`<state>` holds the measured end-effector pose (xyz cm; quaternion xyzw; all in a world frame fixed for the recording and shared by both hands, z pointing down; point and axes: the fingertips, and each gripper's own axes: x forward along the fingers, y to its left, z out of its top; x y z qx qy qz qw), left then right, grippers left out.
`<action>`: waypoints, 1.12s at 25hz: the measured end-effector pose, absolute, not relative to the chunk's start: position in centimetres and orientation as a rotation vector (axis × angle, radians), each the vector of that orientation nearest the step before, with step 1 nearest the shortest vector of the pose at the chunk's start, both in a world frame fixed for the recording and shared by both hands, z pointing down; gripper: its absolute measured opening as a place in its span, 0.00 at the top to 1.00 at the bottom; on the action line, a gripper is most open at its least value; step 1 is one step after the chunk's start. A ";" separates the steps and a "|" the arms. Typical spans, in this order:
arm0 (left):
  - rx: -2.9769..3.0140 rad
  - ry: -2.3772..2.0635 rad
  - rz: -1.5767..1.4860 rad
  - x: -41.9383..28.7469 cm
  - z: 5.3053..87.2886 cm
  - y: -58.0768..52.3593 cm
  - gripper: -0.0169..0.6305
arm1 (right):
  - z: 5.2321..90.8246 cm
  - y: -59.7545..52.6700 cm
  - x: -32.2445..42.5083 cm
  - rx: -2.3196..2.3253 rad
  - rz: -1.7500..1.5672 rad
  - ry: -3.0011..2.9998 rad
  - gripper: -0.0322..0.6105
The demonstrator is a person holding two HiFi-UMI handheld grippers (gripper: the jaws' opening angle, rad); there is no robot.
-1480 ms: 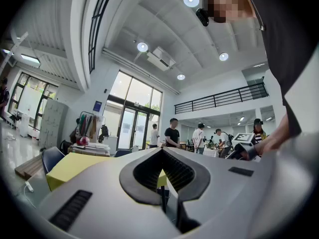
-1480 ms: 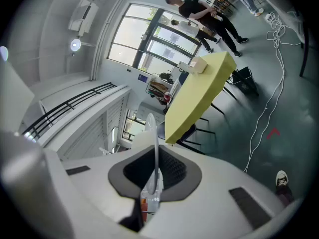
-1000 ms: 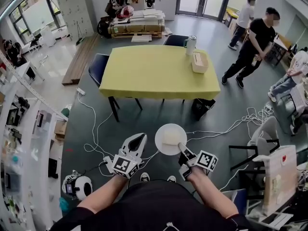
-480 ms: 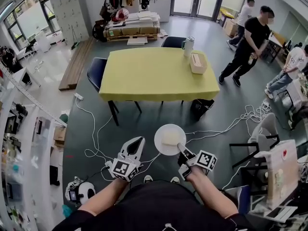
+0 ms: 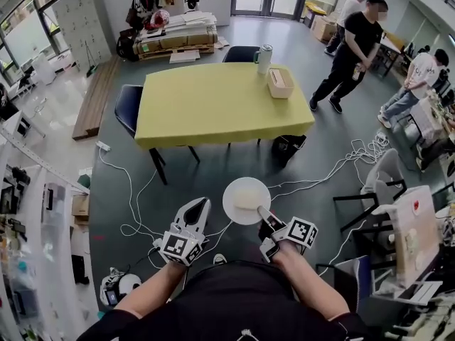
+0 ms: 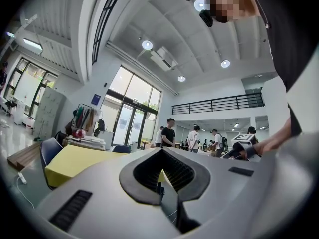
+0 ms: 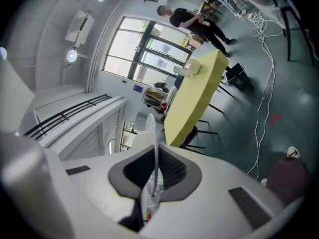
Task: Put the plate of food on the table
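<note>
A white plate (image 5: pixel 245 200) with a pale block of food on it is held above the floor, short of the yellow table (image 5: pixel 219 103). My right gripper (image 5: pixel 261 214) is shut on the plate's near rim; in the right gripper view the plate (image 7: pixel 154 143) stands edge-on between the jaws. My left gripper (image 5: pixel 197 207) hangs to the left of the plate, shut and holding nothing; the left gripper view shows its jaws (image 6: pixel 162 183) closed together with the yellow table (image 6: pixel 75 162) beyond.
A white jug (image 5: pixel 264 57) and a tissue box (image 5: pixel 278 82) stand at the table's far right. Dark chairs (image 5: pixel 126 109) flank the table. Cables (image 5: pixel 135 197) trail over the floor. People (image 5: pixel 352 48) stand at the right. A chair (image 5: pixel 384 180) is at the right.
I have moved closer to the table, which now sits lower and nearer in the head view. The plate stays in the right gripper; the person at the right has stepped left.
</note>
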<state>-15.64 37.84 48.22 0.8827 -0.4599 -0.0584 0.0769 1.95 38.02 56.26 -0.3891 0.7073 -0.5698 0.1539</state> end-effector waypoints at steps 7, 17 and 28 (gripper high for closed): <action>2.614 -1.365 -0.186 -15.6 49.2 35.9 0.96 | 56.6 37.0 2.5 -1.147 -1.633 2.004 0.91; 2.577 -1.439 -0.168 -13.6 49.8 30.0 0.96 | 57.1 31.0 4.8 -1.102 -1.648 2.016 0.91; 2.520 -1.541 -0.167 -9.9 48.8 20.9 0.96 | 56.2 21.5 8.0 -1.024 -1.684 2.062 0.91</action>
